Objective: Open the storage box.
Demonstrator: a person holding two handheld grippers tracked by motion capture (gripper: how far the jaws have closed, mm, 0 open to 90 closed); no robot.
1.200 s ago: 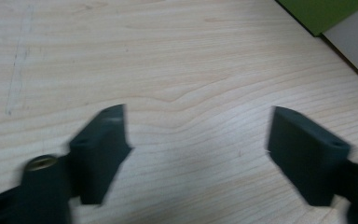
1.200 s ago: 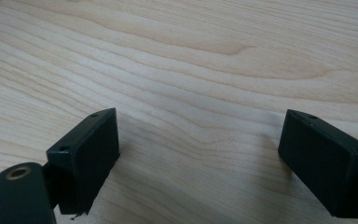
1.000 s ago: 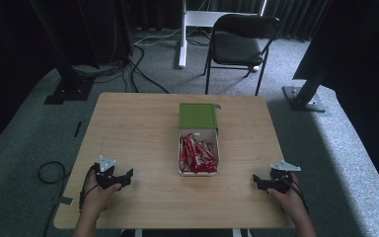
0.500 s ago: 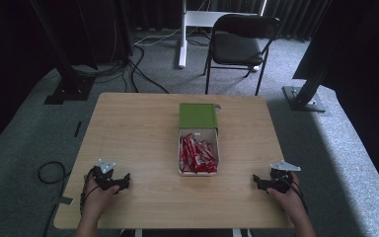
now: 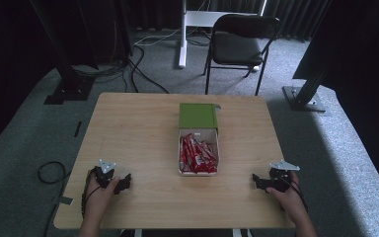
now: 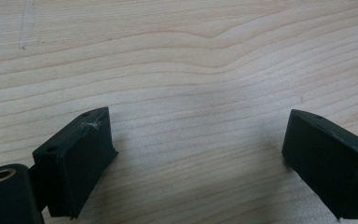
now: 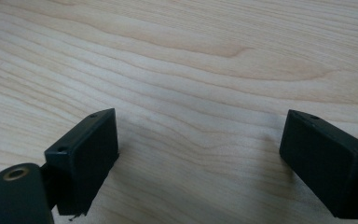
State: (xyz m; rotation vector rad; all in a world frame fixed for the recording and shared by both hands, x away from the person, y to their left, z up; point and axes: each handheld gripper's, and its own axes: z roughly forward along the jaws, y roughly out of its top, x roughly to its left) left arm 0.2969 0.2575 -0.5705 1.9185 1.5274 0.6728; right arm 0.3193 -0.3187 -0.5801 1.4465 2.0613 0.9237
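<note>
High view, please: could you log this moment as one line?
left hand-held gripper: open, empty, jaws just opening | right hand-held gripper: open, empty | box: red packets, lid open, untouched

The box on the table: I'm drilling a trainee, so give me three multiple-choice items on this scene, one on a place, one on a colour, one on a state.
1. Where does the box stand on the table?
A. near the middle
B. at the left edge
C. at the near right corner

2. What colour are the packets in it?
A. blue
B. red
C. yellow

3. How do the left tongs stand?
A. shut on a packet
C. shut on the lid
B. open over bare wood

Key: 1 A, the high view shows it between the two hands, about mid-table. 2 B, red wrappers fill the white tray below the green lid. 3 B, the left gripper view shows wide-apart jaws with wood grain between them.
</note>
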